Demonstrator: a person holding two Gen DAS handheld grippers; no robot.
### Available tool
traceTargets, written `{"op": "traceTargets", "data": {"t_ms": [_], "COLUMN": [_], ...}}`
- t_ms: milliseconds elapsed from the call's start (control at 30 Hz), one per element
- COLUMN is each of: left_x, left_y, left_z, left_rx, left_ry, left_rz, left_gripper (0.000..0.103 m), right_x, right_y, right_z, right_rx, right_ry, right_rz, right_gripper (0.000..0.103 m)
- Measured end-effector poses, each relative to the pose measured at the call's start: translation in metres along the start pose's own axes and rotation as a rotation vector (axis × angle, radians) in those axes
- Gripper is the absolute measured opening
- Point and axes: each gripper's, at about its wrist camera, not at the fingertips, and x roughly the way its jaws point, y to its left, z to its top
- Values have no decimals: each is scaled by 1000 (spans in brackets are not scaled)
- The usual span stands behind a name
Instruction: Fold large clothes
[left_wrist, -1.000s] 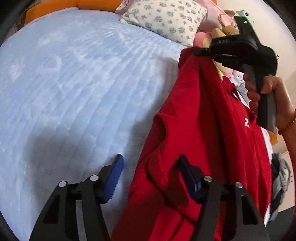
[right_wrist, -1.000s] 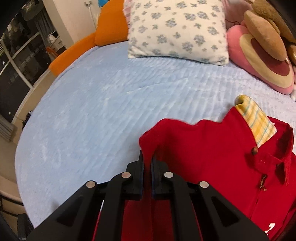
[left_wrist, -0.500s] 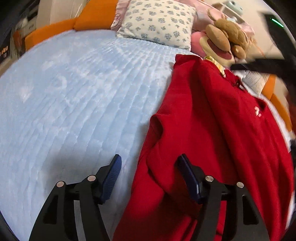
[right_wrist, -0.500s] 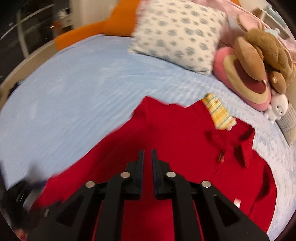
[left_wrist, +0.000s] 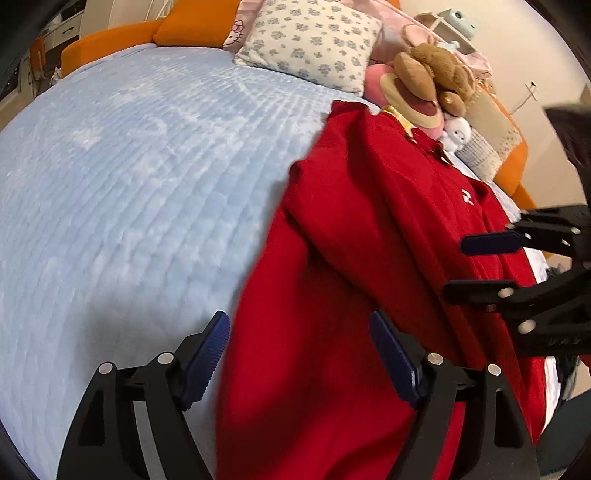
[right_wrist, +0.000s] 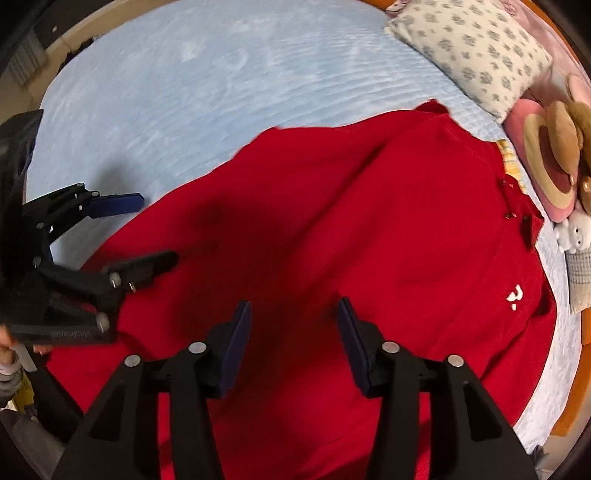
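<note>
A large red polo shirt (left_wrist: 369, 229) (right_wrist: 369, 229) lies on the light blue bed cover (left_wrist: 129, 177), collar towards the pillows, with its left side folded over the body. My left gripper (left_wrist: 299, 328) (right_wrist: 147, 232) hovers over the shirt's lower left edge. Its jaws are opening, red cloth lies below the gap, and the pads do not press on it. My right gripper (right_wrist: 294, 308) (left_wrist: 458, 266) hangs over the shirt's lower middle, pointing steeply down. Its jaws are opening too, with nothing gripped.
A flowered pillow (left_wrist: 314, 48) (right_wrist: 469, 55), a pink cushion with brown plush toys (left_wrist: 424, 85) (right_wrist: 554, 155) and a small white plush (left_wrist: 456, 131) sit at the head of the bed. An orange padded rim (left_wrist: 110, 44) borders it. A hand (right_wrist: 7, 339) holds the left gripper.
The right gripper let go of the raised shirt corner, opened and swung back over the lower body of the shirt, which now lies flat. The left gripper opened wider and shifted sideways.
</note>
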Motion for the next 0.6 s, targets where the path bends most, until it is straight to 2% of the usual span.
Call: {"op": "traceTargets", "data": {"t_ms": [67, 100, 133, 233, 433, 600], "left_x": [-2, -3, -5, -12, -13, -10], "left_y": [-1, -2, -2, -3, -21, -33], "left_z": [-6, -8, -11, -15, -19, -18], "left_rx": [-2, -6, -15, -21, 46, 55], "left_ry": [2, 3, 3, -8, -8, -5], "left_rz": [-14, -21, -38, -60, -47, -95], "left_gripper": [80, 80, 80, 83, 85, 88], "right_x": [11, 19, 22, 21, -10, -27], "right_y": [7, 11, 12, 0, -44, -96], "right_z": [-2, -4, -7, -15, -31, -58], "right_rx": [-29, -40, -36, 5, 151, 298], "right_ry": [27, 51, 67, 62, -24, -87], "right_rz": [-42, -57, -50, -16, 103, 178], "right_gripper": [50, 41, 25, 10, 7, 8]}}
